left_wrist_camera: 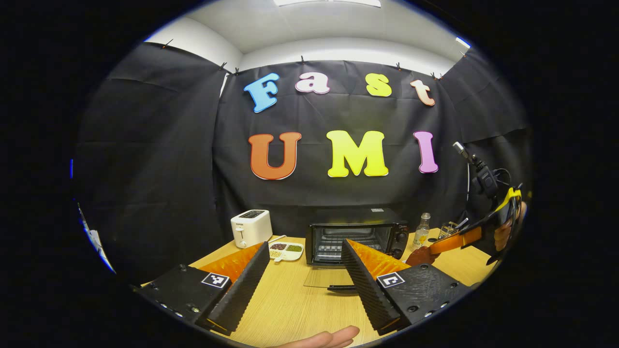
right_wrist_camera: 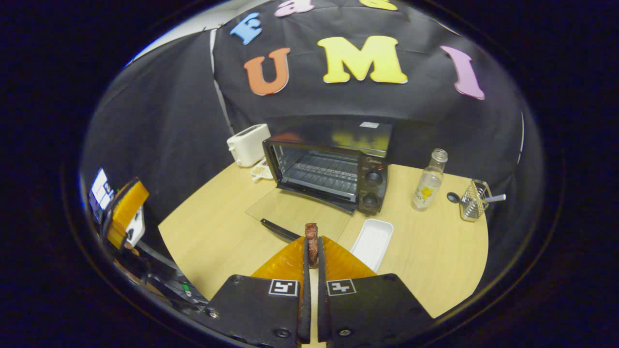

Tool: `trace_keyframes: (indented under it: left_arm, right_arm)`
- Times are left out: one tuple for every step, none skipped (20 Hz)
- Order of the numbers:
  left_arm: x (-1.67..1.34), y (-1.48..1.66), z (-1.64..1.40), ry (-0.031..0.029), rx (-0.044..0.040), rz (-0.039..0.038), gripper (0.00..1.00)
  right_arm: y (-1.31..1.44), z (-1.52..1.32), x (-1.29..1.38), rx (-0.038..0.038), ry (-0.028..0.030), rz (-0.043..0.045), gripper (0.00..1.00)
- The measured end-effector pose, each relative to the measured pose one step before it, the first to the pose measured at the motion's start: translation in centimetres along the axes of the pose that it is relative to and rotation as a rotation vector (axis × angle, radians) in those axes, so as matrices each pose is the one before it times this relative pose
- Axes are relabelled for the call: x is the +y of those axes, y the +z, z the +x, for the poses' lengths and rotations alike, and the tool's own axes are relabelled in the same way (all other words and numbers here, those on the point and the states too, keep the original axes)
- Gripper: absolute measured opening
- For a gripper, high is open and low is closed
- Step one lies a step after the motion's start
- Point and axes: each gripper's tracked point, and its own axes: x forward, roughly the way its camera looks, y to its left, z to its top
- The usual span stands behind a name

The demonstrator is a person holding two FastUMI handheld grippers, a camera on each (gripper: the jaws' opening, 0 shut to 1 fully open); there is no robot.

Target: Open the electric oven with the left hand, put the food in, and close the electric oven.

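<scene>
The black electric oven stands at the back of the wooden table, its glass door folded down flat and the wire rack inside bare. My right gripper is shut on a brown piece of meat, held above the table in front of the door's handle. In the left gripper view the oven lies straight ahead past my left gripper, which is open and holds nothing. Off to the right there, the right gripper carries the meat.
A white toaster and a small dish of seeds sit left of the oven. A white tray, a bottle and a wire basket stand right of it. A hand shows at the near edge.
</scene>
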Motion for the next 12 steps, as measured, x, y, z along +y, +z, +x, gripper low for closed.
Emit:
trace_keyframes:
  left_arm:
    - [0.472,-0.200,-0.199,0.00869,0.00348,0.00052,0.95]
    - [0.490,-0.143,-0.030,0.00896,0.00383,-0.00036,0.95]
    - [0.420,-0.135,-0.006,0.00686,0.00455,-0.00177,0.95]
    - [0.207,-0.174,-0.028,0.00397,0.00194,-0.00420,0.95]
    - [0.165,-0.037,-0.006,0.00074,-0.00044,-0.00479,0.95]
    - [0.177,0.050,0.077,0.00186,-0.00008,-0.00669,0.95]
    - [0.053,0.057,0.083,-0.00101,-0.00280,-0.00712,0.95]
    - [-0.053,0.107,0.035,-0.00336,-0.00465,-0.00657,0.95]
    - [-0.116,0.208,-0.008,-0.00454,-0.00583,-0.00420,0.95]
    - [0.091,0.045,-0.007,-0.00243,-0.00540,-0.00250,0.95]
    - [0.024,-0.016,-0.011,-0.00325,-0.00238,0.00041,0.95]
    - [-0.022,-0.076,0.051,-0.00498,-0.00248,0.00218,0.95]
  right_arm:
    - [-0.369,0.762,0.685,0.01808,0.00952,0.00421,0.07]
    - [-0.176,0.418,0.600,0.00814,0.02137,-0.00313,0.07]
    - [0.364,0.132,0.476,-0.00998,0.01234,0.00825,0.06]
    - [0.481,-0.155,0.118,-0.01658,-0.00035,-0.00564,0.06]
    - [0.789,-0.230,-0.209,-0.02697,-0.01234,-0.00760,0.06]
    - [0.741,-0.173,-0.195,-0.02431,-0.01717,-0.00925,0.06]
    - [0.800,-0.084,-0.163,-0.02422,-0.01725,-0.00614,0.06]
    - [0.745,0.076,0.021,-0.02259,-0.01020,0.00099,0.06]
    - [0.708,0.225,0.124,-0.02035,-0.00515,0.01026,0.06]
    - [0.541,0.461,0.162,-0.01951,-0.00573,0.01528,0.06]
    - [0.593,0.608,0.219,-0.01914,-0.00928,0.01326,0.06]
    - [0.526,0.724,0.100,-0.02315,-0.01269,0.01405,0.06]
